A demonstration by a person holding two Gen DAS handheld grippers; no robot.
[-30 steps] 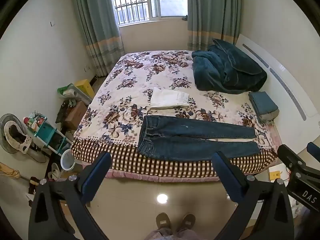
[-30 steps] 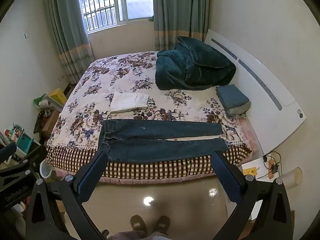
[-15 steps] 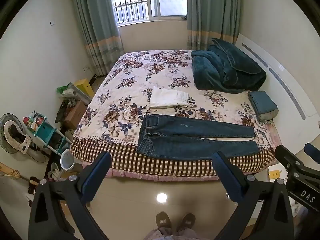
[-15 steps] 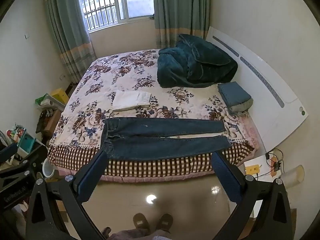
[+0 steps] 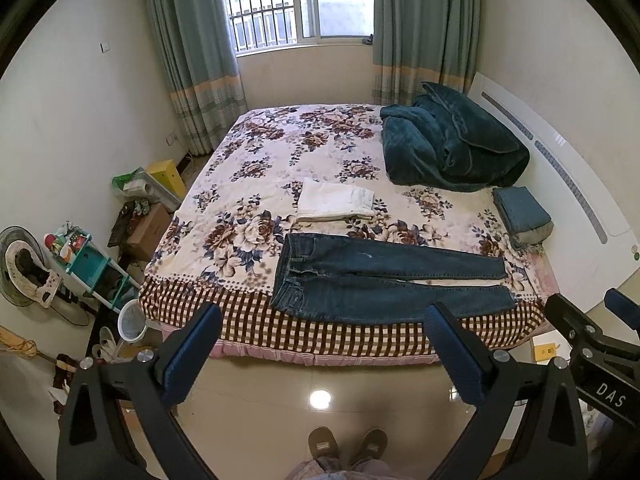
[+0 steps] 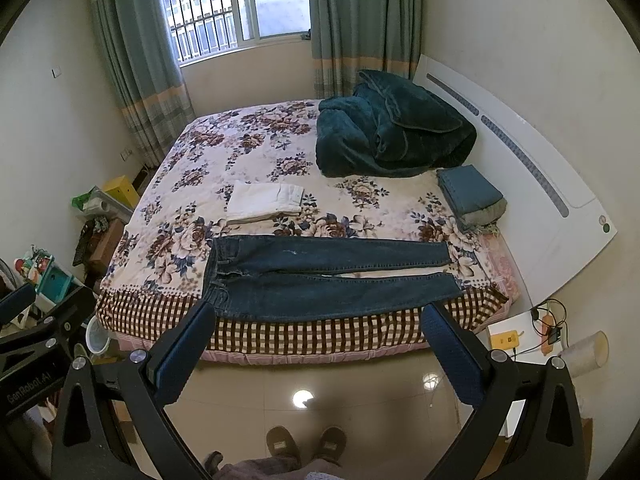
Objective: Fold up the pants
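I stand at the side of the bed (image 5: 256,184), which is covered with a floral spread ending in a brown-and-cream checked border, and I hold both tools out over the glossy tiled floor (image 5: 304,396) in front of me. My left tool (image 5: 324,350) has its two blue-padded fingers spread wide apart with nothing between them, and my right tool (image 6: 320,350) is released the same way, empty. The dark blue denim jeans (image 5: 384,284) lie flat and unfolded along the near edge of the bed, waistband toward my left and both legs stretched out side by side toward the white headboard (image 5: 560,184) on my right; the nearer leg rests partly on the checked border. Just beyond the jeans sits a folded white garment (image 5: 336,200). Farther back toward the headboard a bulky dark teal plush blanket (image 5: 448,148) is heaped up, and beside it, against the headboard, lies a small folded teal-and-grey pillow (image 5: 520,212). Neither tool touches the jeans; both hover well short of the bed. My brown slippers (image 5: 348,444) show at the bottom of the left view.
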